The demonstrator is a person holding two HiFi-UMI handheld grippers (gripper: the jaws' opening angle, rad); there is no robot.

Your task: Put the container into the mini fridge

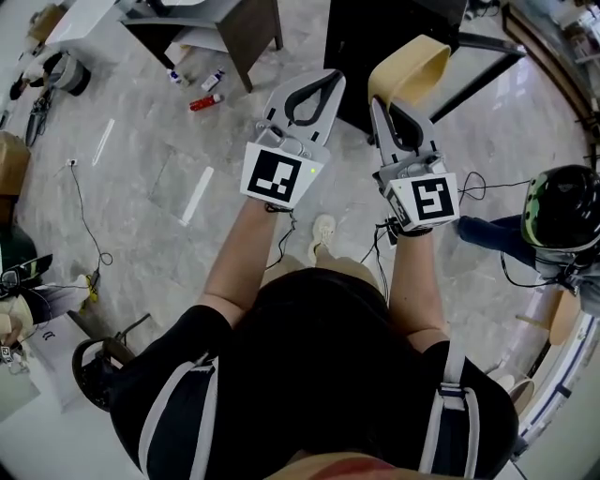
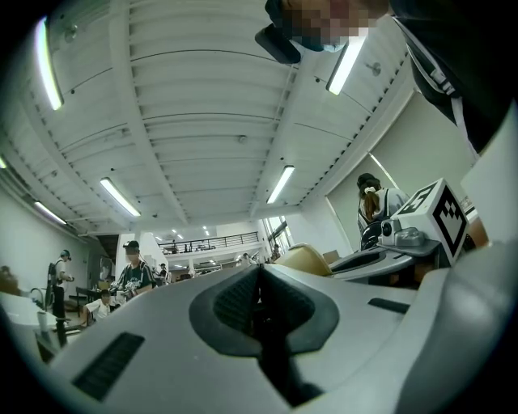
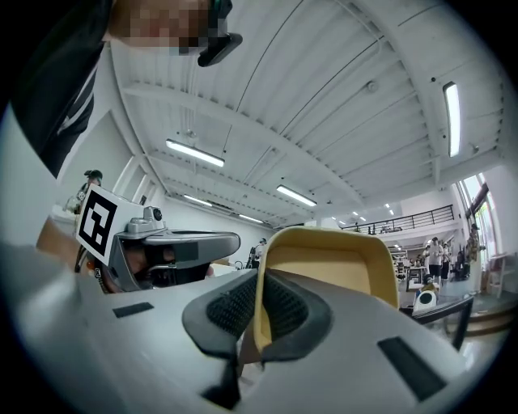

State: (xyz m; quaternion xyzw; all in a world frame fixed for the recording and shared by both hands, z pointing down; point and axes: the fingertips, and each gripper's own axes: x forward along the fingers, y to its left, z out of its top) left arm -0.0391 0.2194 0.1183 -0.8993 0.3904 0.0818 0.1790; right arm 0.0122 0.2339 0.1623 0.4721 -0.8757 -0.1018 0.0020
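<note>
A tan, shallow plastic container [image 1: 410,67] is held up in the air by its rim, and my right gripper [image 1: 382,105] is shut on it. In the right gripper view the container [image 3: 328,267] has its wall pinched between the black pads [image 3: 231,307], with its hollow side facing right. My left gripper [image 1: 328,82] is level with it on the left, shut, with nothing between its pads [image 2: 235,303]. Both grippers point up at the ceiling. In the left gripper view the container [image 2: 305,259] and the right gripper [image 2: 380,257] show beside it. No mini fridge can be made out for certain.
A dark box-like unit [image 1: 394,28] with black legs stands just ahead on the marble floor. A dark wooden table [image 1: 246,28] and small bottles [image 1: 206,98] lie front left. Cables [image 1: 89,234] run on the left. A helmeted person [image 1: 561,208] is close on the right.
</note>
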